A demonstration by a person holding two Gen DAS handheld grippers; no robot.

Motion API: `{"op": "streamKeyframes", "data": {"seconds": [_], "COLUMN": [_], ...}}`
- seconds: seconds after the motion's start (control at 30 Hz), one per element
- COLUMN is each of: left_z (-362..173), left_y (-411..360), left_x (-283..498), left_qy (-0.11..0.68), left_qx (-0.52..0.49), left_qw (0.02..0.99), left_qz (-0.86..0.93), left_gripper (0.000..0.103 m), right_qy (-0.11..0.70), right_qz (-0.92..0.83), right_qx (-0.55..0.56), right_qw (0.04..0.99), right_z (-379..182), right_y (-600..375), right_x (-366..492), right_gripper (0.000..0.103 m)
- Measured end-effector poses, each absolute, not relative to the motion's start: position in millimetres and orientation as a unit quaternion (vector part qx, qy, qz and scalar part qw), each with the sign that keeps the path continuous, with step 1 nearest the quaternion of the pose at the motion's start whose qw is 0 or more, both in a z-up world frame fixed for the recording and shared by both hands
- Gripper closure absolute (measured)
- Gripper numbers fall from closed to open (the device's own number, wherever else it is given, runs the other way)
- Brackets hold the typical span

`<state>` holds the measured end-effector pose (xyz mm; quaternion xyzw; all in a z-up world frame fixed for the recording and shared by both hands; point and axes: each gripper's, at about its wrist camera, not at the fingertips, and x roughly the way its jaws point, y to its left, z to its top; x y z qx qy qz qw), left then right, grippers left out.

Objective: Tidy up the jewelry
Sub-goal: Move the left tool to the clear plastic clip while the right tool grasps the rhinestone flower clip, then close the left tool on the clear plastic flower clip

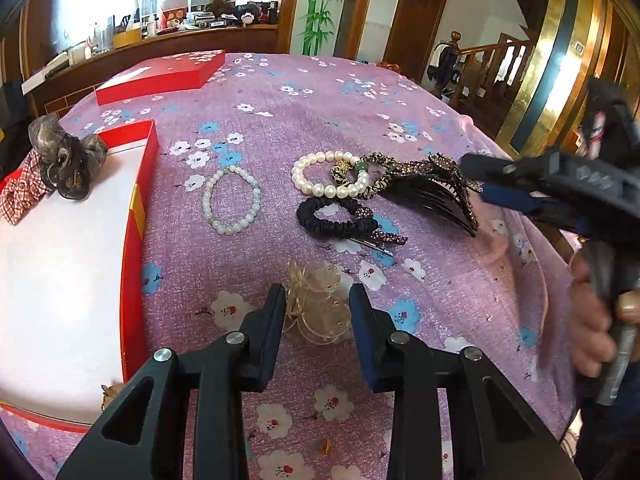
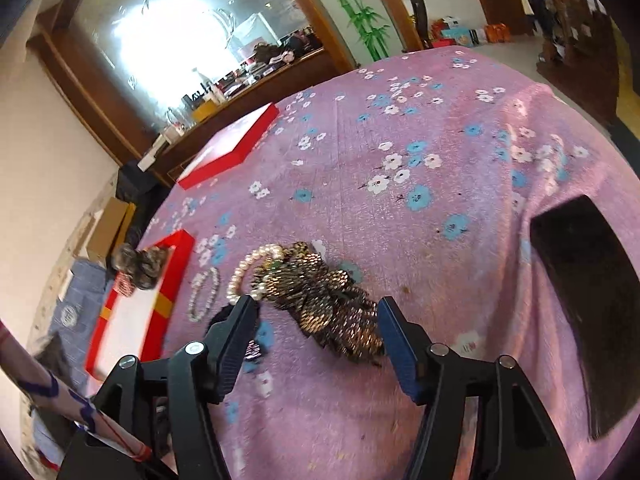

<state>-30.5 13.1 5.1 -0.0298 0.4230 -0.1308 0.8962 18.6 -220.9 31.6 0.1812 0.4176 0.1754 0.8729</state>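
A clear amber hair claw [image 1: 316,304] lies on the pink flowered cloth [image 1: 304,112] between the fingers of my left gripper [image 1: 319,292], and both pads touch its sides. Beyond it lie a small pearl bracelet [image 1: 230,200], a larger pearl bracelet [image 1: 320,178], a leopard-print band [image 1: 374,188], a black scrunchie [image 1: 336,220], a purple rhinestone clip [image 1: 386,239] and a black comb with a rhinestone butterfly [image 1: 440,194]. My right gripper [image 2: 316,302] stands open astride that sequined comb [image 2: 332,312], its pads clear of it. In the left wrist view the right gripper [image 1: 474,176] comes in from the right.
An open red box with a white inside [image 1: 138,208] [image 2: 172,280] stands at the left, holding a brown hair bun [image 1: 68,160] and a red plaid piece [image 1: 20,196]. Its red lid [image 1: 160,76] [image 2: 228,148] lies farther back. A dark panel [image 2: 592,300] lies at the cloth's right edge. A hand [image 1: 592,320] holds the right gripper's handle.
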Motion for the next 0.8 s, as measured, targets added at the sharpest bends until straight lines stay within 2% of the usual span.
{"op": "streamKeyframes", "data": {"seconds": [0.17, 0.27, 0.53, 0.6, 0.8], "left_z": [5, 4, 4, 4, 4], "left_y": [11, 13, 14, 14, 14], "left_x": [-32, -33, -33, -33, -33], "left_qy": [0.424, 0.426, 0.427, 0.427, 0.426], "left_qx": [-0.026, -0.030, -0.036, -0.036, -0.038], "left_qw": [0.896, 0.895, 0.894, 0.894, 0.894], "left_qz": [-0.128, -0.130, -0.132, -0.131, -0.132], "left_gripper": [0.071, 0.070, 0.070, 0.069, 0.070], "right_qy": [0.424, 0.434, 0.422, 0.435, 0.437], "right_qz": [0.189, 0.262, 0.216, 0.213, 0.244], "right_qx": [0.172, 0.163, 0.061, 0.053, 0.137], "right_qw": [0.869, 0.846, 0.878, 0.873, 0.854], "right_z": [20, 24, 25, 19, 12], "right_y": [-213, -196, -169, -165, -188], "right_x": [22, 12, 13, 17, 21], "right_gripper": [0.033, 0.033, 0.033, 0.056, 0.064]}}
